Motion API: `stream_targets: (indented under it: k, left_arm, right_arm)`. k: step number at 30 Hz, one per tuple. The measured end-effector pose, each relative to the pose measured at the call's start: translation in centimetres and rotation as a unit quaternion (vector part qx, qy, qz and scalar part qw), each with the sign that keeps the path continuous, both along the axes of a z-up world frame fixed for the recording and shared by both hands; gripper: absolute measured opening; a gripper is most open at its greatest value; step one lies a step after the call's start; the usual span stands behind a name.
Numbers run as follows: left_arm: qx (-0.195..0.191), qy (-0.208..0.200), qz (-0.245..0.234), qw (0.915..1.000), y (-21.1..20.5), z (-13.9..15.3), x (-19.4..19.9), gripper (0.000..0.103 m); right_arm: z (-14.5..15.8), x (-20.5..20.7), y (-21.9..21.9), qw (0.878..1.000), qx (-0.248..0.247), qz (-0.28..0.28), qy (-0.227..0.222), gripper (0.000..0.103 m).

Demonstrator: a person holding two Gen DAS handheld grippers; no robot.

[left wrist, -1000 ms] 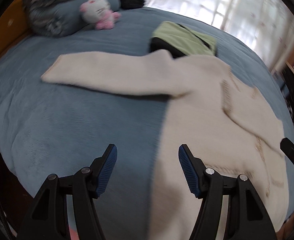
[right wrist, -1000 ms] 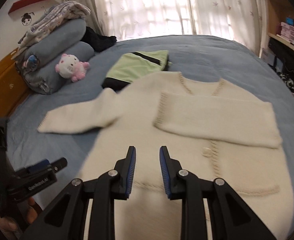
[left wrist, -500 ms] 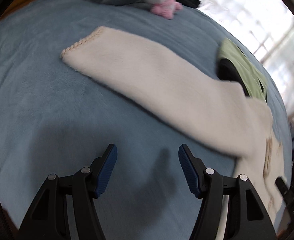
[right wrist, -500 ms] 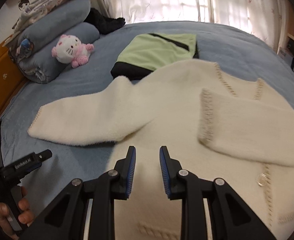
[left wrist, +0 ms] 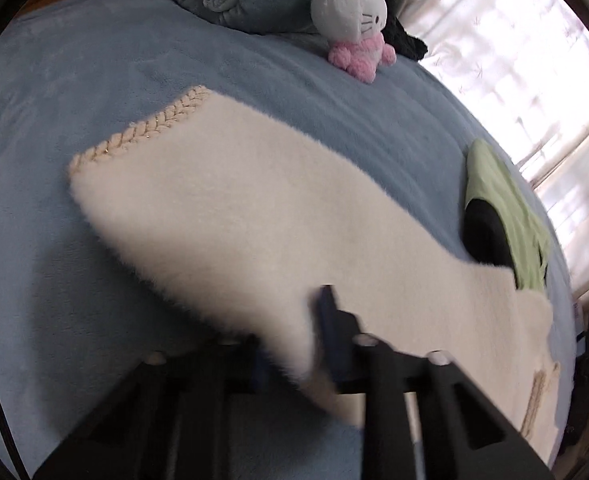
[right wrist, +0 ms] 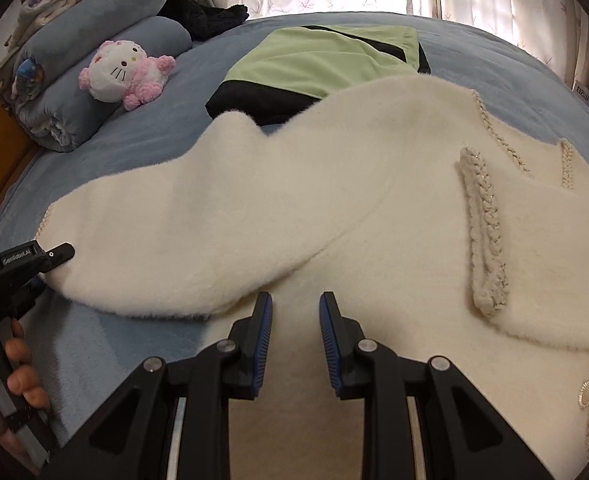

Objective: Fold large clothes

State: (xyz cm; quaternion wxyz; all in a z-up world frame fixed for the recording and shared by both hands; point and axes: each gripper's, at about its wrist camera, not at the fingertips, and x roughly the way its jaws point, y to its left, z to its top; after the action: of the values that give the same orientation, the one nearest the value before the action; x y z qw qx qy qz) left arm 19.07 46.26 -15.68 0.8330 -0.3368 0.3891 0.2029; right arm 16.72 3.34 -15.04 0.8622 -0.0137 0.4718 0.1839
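Note:
A cream fluffy cardigan (right wrist: 394,280) lies flat on the blue bed (right wrist: 106,340). One sleeve (right wrist: 554,248) is folded across its chest; the other sleeve (left wrist: 254,208) stretches out sideways, ending in a braided cuff (left wrist: 146,128). My left gripper (left wrist: 294,344) is closing tight on that sleeve's near edge, with fabric pinched between its pads. The right wrist view shows the same left gripper (right wrist: 54,256) at the cuff end, held by a hand (right wrist: 18,380). My right gripper (right wrist: 295,312) hovers open over the cardigan's body beside the armpit, nothing between its fingers.
A folded green and black garment (right wrist: 326,60) lies beyond the cardigan's shoulder. A pink and white plush toy (right wrist: 122,72) leans on rolled blue blankets (right wrist: 94,40) at the bed's head. A curtained window runs behind; shelves stand at the right edge.
Both grippers have moved lower and closer to the cardigan. The left one slid toward the outstretched sleeve and went from wide open to pinching its edge. The right gripper's gap is unchanged.

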Motion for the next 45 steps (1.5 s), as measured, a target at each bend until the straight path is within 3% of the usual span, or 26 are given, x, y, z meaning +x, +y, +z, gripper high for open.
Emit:
stream_targets:
  k: [7,12,17,20,22,24,26,28,31,33,35,45]
  left_arm:
    - [0.112,-0.032,-0.026,0.9928,-5.3,5.6,0.2,0.006]
    - [0.177,-0.072,-0.084,0.9780,-12.4,11.5,1.2,0.006]
    - [0.175,-0.116,-0.188,0.9595,-22.7,15.5,4.0,0.006]
    - [0.171,-0.096,-0.267,0.9435,-30.1,14.2,5.9,0.008]
    - [0.155,-0.066,-0.317,0.9334,-33.9,12.4,7.2,0.021]
    - [0.110,-0.025,-0.373,0.9210,-37.6,9.5,8.3,0.050]
    - [0.067,0.018,-0.415,0.9071,-40.8,6.7,8.8,0.060]
    - [0.056,0.037,-0.439,0.8958,-42.8,5.4,8.9,0.060]
    - [0.082,0.044,-0.461,0.8825,-45.2,5.3,7.7,0.060]
    - [0.099,0.038,-0.462,0.8807,-45.6,6.1,6.9,0.061]
    - [0.110,0.030,-0.451,0.8850,-45.5,7.4,6.2,0.061]
    - [0.144,-0.005,-0.365,0.9198,-39.9,14.2,0.8,0.061]
  right_arm:
    - [0.9,0.5,-1.9,1.000,0.021,-0.005,0.002,0.024]
    - [3.0,0.6,-5.8,0.999,0.040,-0.032,-0.009,0.024]
    - [5.3,0.5,-12.1,0.994,0.045,-0.085,-0.044,0.024]
    - [5.6,0.8,-16.8,0.990,0.052,-0.122,-0.046,0.024]
    - [5.2,0.9,-19.9,0.987,0.047,-0.150,-0.045,0.024]
    - [4.6,0.9,-22.4,0.983,0.044,-0.171,-0.039,0.024]
    - [3.8,0.8,-24.6,0.981,0.051,-0.184,-0.027,0.024]
    - [3.1,0.8,-26.7,0.979,0.064,-0.191,-0.013,0.025]
    - [2.9,0.7,-28.4,0.978,0.079,-0.194,-0.013,0.025]
    - [3.1,0.7,-29.1,0.977,0.091,-0.190,-0.017,0.025]
    - [3.4,0.3,-29.4,0.977,0.102,-0.184,-0.022,0.025]
    - [7.9,-2.4,-29.0,0.980,0.113,-0.151,-0.058,0.024]
